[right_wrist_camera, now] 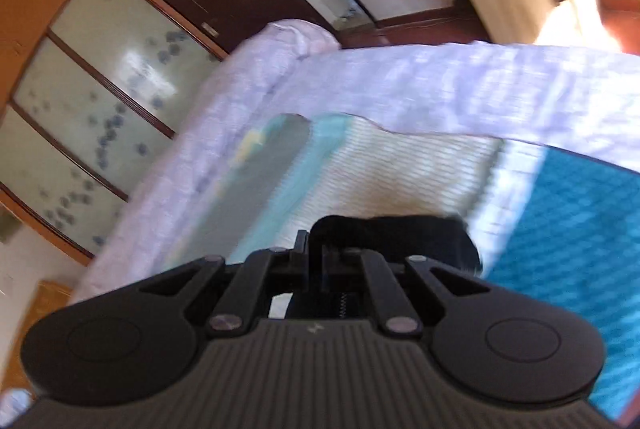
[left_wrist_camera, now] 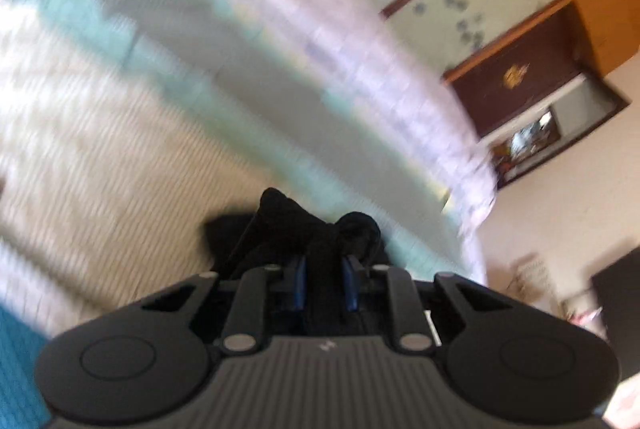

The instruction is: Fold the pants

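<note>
The black pants are bunched between the fingers of my left gripper, which is shut on them above the bed. In the right wrist view my right gripper is shut on another part of the black pants, which bulges out to the right of the fingers. Both views are blurred by motion. The rest of the pants is hidden below the grippers.
A bed with a woven mat, a pale lilac sheet and a teal blanket lies below. A grey strip lies on the mat. A wardrobe with frosted panels and a dark cabinet stand beyond.
</note>
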